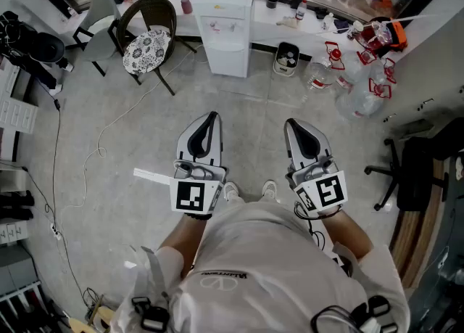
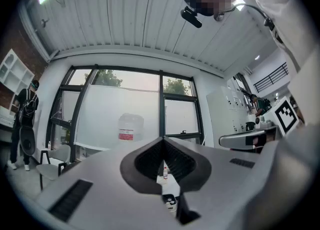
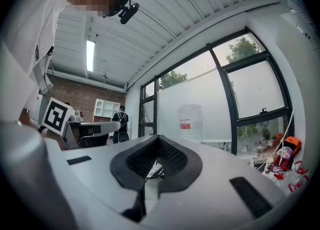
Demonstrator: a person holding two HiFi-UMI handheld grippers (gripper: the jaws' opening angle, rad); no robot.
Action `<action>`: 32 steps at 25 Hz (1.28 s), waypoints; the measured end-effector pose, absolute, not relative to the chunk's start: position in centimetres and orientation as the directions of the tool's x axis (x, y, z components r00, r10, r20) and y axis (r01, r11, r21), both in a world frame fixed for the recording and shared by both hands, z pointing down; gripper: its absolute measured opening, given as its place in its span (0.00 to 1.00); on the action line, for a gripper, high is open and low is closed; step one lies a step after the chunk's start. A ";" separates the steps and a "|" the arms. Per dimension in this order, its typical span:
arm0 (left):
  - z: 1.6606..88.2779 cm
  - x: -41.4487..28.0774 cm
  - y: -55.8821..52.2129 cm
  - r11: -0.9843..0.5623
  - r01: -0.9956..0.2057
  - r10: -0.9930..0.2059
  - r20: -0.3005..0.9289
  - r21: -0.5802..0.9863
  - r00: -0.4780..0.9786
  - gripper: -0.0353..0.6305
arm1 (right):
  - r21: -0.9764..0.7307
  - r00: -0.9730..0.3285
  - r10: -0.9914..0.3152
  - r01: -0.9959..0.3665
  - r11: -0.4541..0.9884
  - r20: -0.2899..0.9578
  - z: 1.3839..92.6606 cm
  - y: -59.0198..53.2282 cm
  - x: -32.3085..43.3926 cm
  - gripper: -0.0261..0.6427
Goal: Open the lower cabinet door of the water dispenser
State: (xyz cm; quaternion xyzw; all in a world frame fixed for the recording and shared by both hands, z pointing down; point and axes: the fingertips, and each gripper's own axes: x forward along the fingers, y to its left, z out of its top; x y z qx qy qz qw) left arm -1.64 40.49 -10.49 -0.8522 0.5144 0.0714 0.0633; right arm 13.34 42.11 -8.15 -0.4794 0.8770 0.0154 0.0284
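Both tools are closed and empty. The left gripper and the right gripper sit side by side at the near middle of the head view. Each has its 2 jaws meeting at the tip with nothing between them, and the left gripper view and right gripper view show the same.

The water dispenser stands at the far side of the room against the window ledge, well apart from both grippers. Its lower cabinet door looks shut, and a jug sits on top.

I judge the step in hand to be the approach, with the door not yet reached.
- **Path:** walk straight toward the far middle, passing left of the small bin and right of the chair.
- **Setup:** lower 1 gripper to door height and part its jaws before arriving (the door's handle or edge is too small to make out from here, so choose the grip side once close).
- **Pull:** draw the door along its swing rather than straight back, since a hard tug may shift the dispenser.
- **Other gripper:** keep it clear of the door's path.
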 end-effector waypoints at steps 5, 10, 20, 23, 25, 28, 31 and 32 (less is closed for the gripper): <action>-10.5 -2.7 40.5 -0.467 -0.884 -0.866 -0.185 -0.031 0.465 0.06 | -0.009 -0.545 -0.835 -0.837 0.547 -0.076 -8.4 42.1 12.1 0.06; -10.6 -4.6 40.0 -0.482 -0.876 -0.858 -0.186 -0.029 0.479 0.06 | -0.005 -0.535 -0.840 -0.843 0.537 -0.087 -8.9 41.5 10.3 0.06; -9.4 -8.4 38.6 -0.494 -0.870 -0.856 -0.169 -0.016 0.489 0.06 | 0.015 -0.523 -0.848 -0.852 0.524 -0.083 -8.1 40.4 6.8 0.06; -9.2 -7.9 37.6 -0.497 -0.868 -0.855 -0.165 -0.016 0.492 0.06 | 0.018 -0.525 -0.846 -0.850 0.526 -0.087 -8.1 39.3 7.0 0.06; -9.1 -7.4 37.0 -0.496 -0.868 -0.855 -0.165 -0.018 0.492 0.06 | 0.013 -0.524 -0.847 -0.851 0.525 -0.091 -8.0 38.5 7.5 0.06; -8.9 -6.8 35.6 -0.492 -0.870 -0.858 -0.159 -0.021 0.489 0.06 | 0.013 -0.529 -0.844 -0.848 0.530 -0.088 -7.8 37.1 7.9 0.06; -9.0 -6.3 33.2 -0.487 -0.873 -0.861 -0.157 -0.021 0.484 0.06 | 0.013 -0.534 -0.841 -0.845 0.535 -0.089 -7.9 34.8 8.5 0.06; -9.1 -6.1 32.3 -0.485 -0.874 -0.861 -0.161 -0.023 0.482 0.06 | 0.013 -0.535 -0.840 -0.844 0.537 -0.092 -7.9 33.8 8.8 0.06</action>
